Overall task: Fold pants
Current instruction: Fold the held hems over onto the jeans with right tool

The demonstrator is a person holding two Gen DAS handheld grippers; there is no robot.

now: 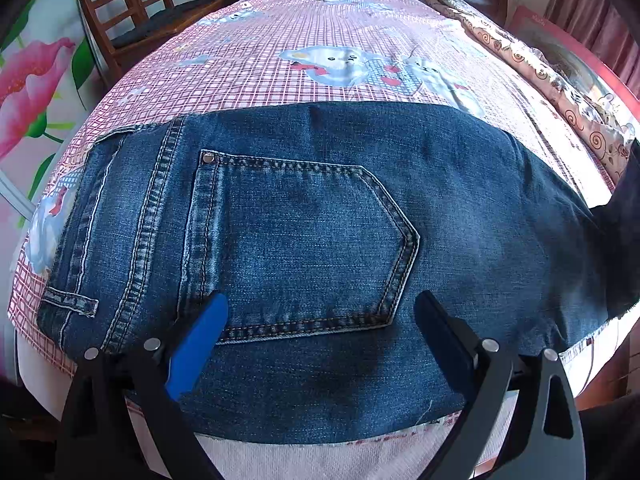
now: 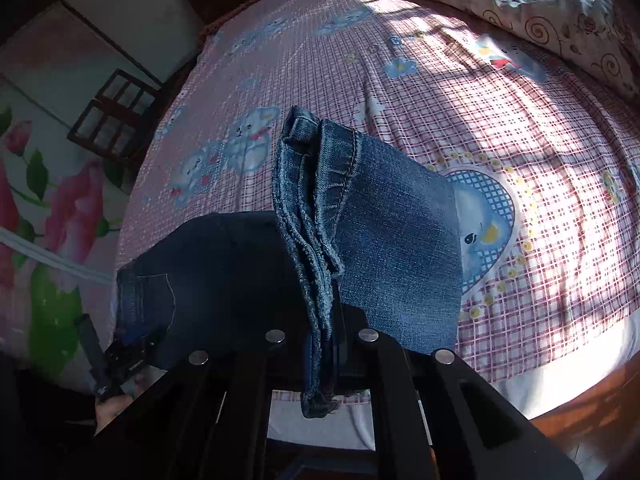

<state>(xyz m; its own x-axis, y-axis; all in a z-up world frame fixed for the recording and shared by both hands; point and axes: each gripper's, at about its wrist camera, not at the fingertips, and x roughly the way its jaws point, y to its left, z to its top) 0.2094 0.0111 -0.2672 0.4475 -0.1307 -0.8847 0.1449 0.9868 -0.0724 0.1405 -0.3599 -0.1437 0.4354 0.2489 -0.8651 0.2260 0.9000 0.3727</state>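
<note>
Blue jeans (image 1: 304,232) lie flat across the near edge of the bed, back pocket (image 1: 296,248) up, waistband to the left. My left gripper (image 1: 320,312) is open just above the denim, its blue finger (image 1: 200,344) and black finger (image 1: 444,340) straddling the pocket's lower edge. In the right wrist view my right gripper (image 2: 322,344) is shut on the bunched leg hems (image 2: 316,240) and holds them lifted above the bed; the leg cloth (image 2: 400,240) hangs to the right. The seat of the jeans (image 2: 208,264) and the left gripper (image 2: 128,352) show lower left.
The bed has a pink checked sheet (image 1: 320,40) with bear prints. A folded quilt (image 1: 552,80) lies along its right side. A wooden chair (image 1: 124,16) stands at the far left by a flowered wall (image 1: 32,80). The bed's near edge (image 1: 320,456) is below the jeans.
</note>
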